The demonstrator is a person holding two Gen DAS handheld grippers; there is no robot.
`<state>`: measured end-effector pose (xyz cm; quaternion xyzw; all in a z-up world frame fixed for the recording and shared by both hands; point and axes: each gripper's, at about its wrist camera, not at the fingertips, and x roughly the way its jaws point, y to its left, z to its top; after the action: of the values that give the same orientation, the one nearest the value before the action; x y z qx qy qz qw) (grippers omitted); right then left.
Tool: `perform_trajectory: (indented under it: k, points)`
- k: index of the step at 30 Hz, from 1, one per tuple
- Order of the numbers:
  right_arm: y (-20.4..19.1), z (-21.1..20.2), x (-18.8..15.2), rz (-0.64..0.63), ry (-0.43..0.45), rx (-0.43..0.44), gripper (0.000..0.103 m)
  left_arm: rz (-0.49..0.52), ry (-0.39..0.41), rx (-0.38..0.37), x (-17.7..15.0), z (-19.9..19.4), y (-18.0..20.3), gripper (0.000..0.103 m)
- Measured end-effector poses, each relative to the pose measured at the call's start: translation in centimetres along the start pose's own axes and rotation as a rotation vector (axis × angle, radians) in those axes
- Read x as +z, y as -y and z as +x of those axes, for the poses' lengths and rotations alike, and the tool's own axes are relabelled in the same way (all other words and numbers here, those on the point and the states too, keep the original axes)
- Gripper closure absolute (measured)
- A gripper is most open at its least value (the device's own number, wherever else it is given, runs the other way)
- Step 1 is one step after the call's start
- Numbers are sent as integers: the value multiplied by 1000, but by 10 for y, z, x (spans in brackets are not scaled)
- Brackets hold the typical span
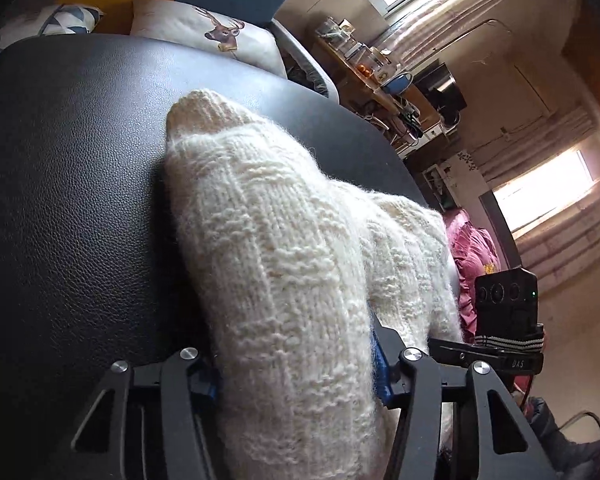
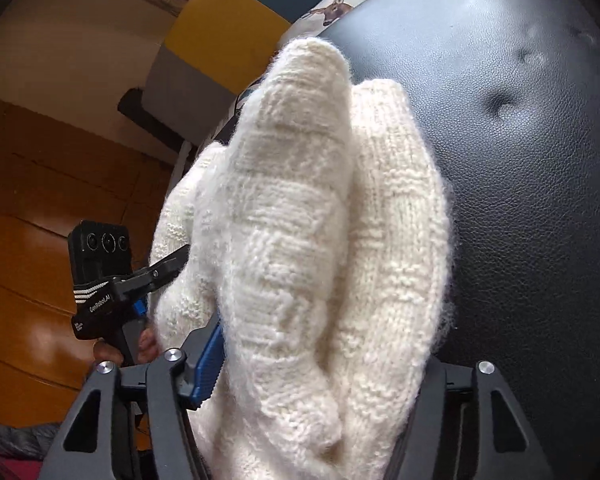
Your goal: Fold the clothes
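Note:
A cream knitted sock (image 1: 284, 264) lies over a black leather seat (image 1: 80, 200), its rounded toe pointing away from me. My left gripper (image 1: 296, 372) is shut on its near end, blue pads pressed into both sides. My right gripper (image 1: 456, 346) reaches in from the right, its tip against the wool. In the right wrist view two cream knitted socks (image 2: 300, 240) lie side by side with rounded ends up, over the leather seat (image 2: 532, 220). My right gripper (image 2: 320, 364) is shut on them; one finger is hidden. My left gripper (image 2: 168, 268) bites the wool's left edge.
Printed pillows (image 1: 220, 32) lie behind the seat, and a pink cloth (image 1: 472, 256) sits off its right edge. A cluttered shelf (image 1: 364, 68) stands further back. A wooden floor (image 2: 40, 200) lies left of the seat, with a yellow, blue and grey cushion (image 2: 228, 28) beyond.

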<state>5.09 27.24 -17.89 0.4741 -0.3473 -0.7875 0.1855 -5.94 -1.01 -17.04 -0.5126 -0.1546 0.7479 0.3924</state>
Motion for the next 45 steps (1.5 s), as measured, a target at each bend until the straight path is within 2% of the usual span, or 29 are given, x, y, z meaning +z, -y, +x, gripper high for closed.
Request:
perform_trajectory:
  k: [7, 12, 15, 22, 27, 30, 34, 37, 40, 42, 43, 45]
  points:
    - [-5, -16, -21, -49, 56, 25, 43, 11, 41, -58, -20, -14, 13, 53]
    - [2, -33, -29, -10, 99, 86, 45, 70, 39, -103, -18, -17, 38, 54]
    - [6, -49, -33, 18, 148, 133, 45, 85, 28, -155, -10, -7, 58, 54]
    - [15, -93, -30, 54, 283, 162, 45, 190, -5, -244, 28, 25, 125, 54]
    - [25, -155, -23, 63, 445, 141, 45, 311, -26, -326, 71, 59, 193, 54]
    - [37, -191, -13, 66, 522, 97, 45, 394, -46, -358, 95, 86, 237, 54]
    - [70, -232, 8, 89, 596, 20, 45, 444, -91, -350, 128, 140, 286, 54]
    - [109, -244, 23, 149, 623, -27, 45, 481, -133, -299, 143, 186, 310, 54]
    - [164, -244, 43, 231, 616, -82, 45, 500, -190, -215, 148, 234, 314, 53]
    - [192, -233, 43, 293, 583, -125, 54, 501, -238, -127, 144, 269, 305, 52]
    - [223, -253, 53, 322, 557, -143, 54, 492, -271, -82, 144, 288, 298, 52]
    - [250, -250, 38, 341, 541, -129, 54, 473, -279, 16, 145, 314, 280, 45]
